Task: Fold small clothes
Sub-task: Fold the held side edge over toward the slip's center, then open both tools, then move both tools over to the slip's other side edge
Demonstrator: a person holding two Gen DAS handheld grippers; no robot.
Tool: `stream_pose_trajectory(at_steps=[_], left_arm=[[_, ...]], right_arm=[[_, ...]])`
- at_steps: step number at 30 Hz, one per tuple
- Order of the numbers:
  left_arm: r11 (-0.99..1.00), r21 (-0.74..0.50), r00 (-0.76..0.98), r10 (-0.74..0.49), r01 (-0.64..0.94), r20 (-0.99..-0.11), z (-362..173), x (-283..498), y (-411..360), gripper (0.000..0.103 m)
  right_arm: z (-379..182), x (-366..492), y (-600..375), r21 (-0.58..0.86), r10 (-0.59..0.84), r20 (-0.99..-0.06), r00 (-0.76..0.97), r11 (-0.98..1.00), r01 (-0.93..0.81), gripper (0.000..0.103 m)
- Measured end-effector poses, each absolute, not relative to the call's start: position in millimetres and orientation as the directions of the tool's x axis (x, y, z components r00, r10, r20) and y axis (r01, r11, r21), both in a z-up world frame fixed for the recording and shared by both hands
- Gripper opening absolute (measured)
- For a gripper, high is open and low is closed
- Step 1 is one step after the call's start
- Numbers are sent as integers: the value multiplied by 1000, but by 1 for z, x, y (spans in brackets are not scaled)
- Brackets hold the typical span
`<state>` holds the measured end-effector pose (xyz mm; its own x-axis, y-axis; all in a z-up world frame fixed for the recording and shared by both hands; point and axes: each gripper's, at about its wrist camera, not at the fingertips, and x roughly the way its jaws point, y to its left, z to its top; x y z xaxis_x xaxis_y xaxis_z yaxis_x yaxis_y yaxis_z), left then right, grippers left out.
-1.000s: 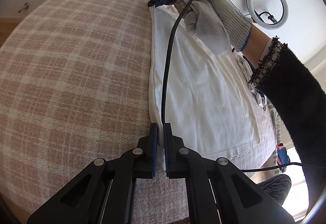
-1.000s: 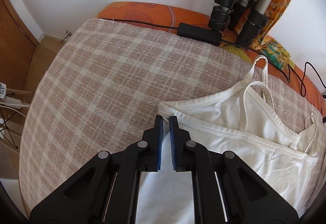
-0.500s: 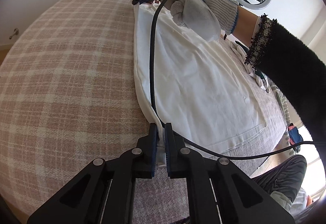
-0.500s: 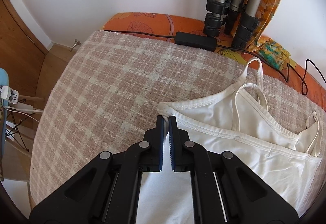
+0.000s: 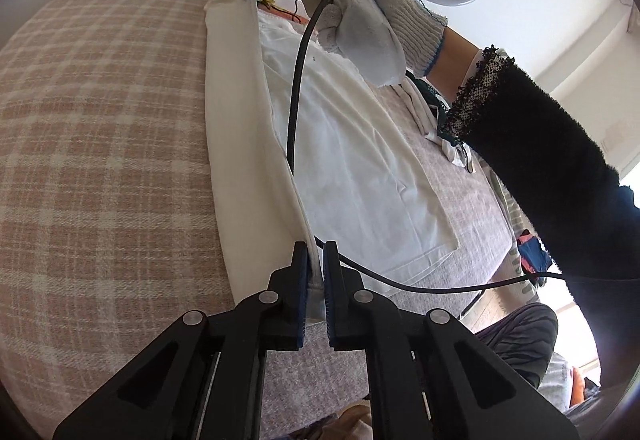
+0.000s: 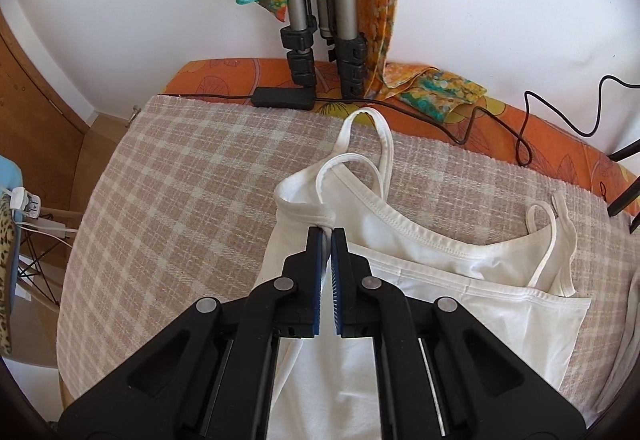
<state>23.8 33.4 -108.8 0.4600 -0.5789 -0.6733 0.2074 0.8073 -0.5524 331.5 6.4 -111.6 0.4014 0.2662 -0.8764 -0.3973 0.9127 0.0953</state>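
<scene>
Both tongs are pinched down on the same white camisole, one at each end of its side edge. Left tongs (image 5: pixel 315 294), at the bottom centre of the left wrist view, hold the hem corner with white cloth squeezed between the blue pads. From there the lifted edge runs up the frame as a long cream band, turned over toward the middle of the garment.

To the left of that band lies bare checked blanket (image 5: pixel 100 143); the camisole (image 5: pixel 360 159) sits on it, right of centre, spread mostly flat. At the upper centre a gloved hand (image 5: pixel 368 19) grips the other tool, a black cable (image 5: pixel 294 107) drooping from it across the cloth.

In the right wrist view the right tongs (image 6: pixel 327 252), at centre frame, are clamped narrow on the underarm corner, just where the seamed top edge meets the side. Thin shoulder straps (image 6: pixel 380 143) loop loose above and to the right of them, toward the orange bed edge.

I judge the fabric light, limp and stretchy, with nothing fragile about it. It will sag between the two grips unless kept taut, and the straps will probably trail and tangle. Seamed corners and hems look like the firmest places to hold; a pinch in the open middle would likely bunch it.
</scene>
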Motion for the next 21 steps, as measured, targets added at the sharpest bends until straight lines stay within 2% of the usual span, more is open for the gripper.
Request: stream_pose_trajectory(at_steps=[10, 13, 14, 16, 18, 21], left_arm=[[808, -536, 396, -587, 243, -706, -120, 34, 0, 6], [802, -542, 370, -597, 251, -711, -123, 34, -5, 6], [802, -539, 358, -597, 256, -718, -124, 33, -7, 12], [799, -534, 345, -601, 276, -721, -123, 30, -13, 22], [802, -512, 340, -595, 306, -728, -120, 26, -19, 30], [802, -486, 345, -591, 346, -730, -114, 20, -28, 38]], right_arm=[[-142, 341, -23, 32, 163, -902, 401, 949, -314, 5], [-144, 343, -28, 54, 172, -907, 385, 953, -299, 6], [-144, 342, -31, 63, 184, -905, 385, 950, -306, 7], [-138, 339, -36, 58, 186, -896, 402, 949, -309, 20], [-127, 332, -46, 62, 196, -878, 437, 951, -303, 49], [-107, 318, -67, 116, 255, -839, 481, 947, -300, 53]])
